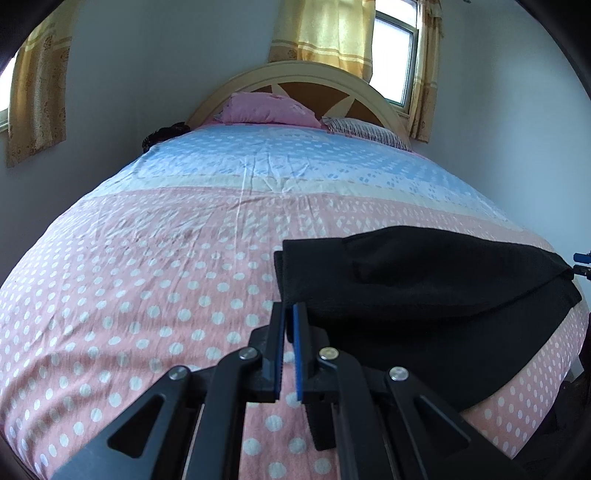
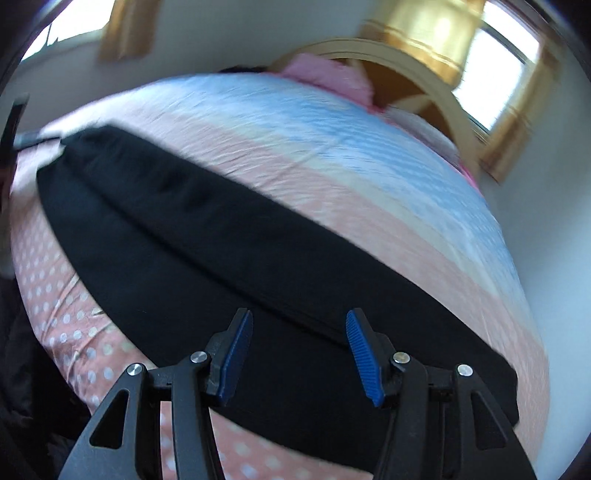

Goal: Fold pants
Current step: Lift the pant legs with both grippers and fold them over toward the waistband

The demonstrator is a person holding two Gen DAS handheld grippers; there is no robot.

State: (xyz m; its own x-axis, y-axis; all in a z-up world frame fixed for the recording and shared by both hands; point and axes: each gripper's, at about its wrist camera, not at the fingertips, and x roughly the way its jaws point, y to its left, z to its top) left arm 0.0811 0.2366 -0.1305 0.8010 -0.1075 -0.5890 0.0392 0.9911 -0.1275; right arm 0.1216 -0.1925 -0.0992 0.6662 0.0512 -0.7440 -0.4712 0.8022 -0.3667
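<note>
The pants (image 1: 424, 295) are plain black, with no pattern showing. Under them the bedsheet (image 1: 147, 277) is salmon pink with white polka dots nearest the cameras, shifts to small white diamond marks farther up, then crosses a pale cream band into light blue printed with white dots.

One pillow (image 1: 269, 109) is pink; the other (image 1: 369, 133) is white with thin dark stripes. The headboard (image 1: 295, 79) is cream with brown panels. The curtains (image 1: 325, 33) are golden yellow with paler bands.

Both the left gripper (image 1: 288, 314) and the right gripper (image 2: 299, 325) are black with blue pads and silver screws. The right wrist view is blurred, so the sheet's blue print may only seem streaky there.
</note>
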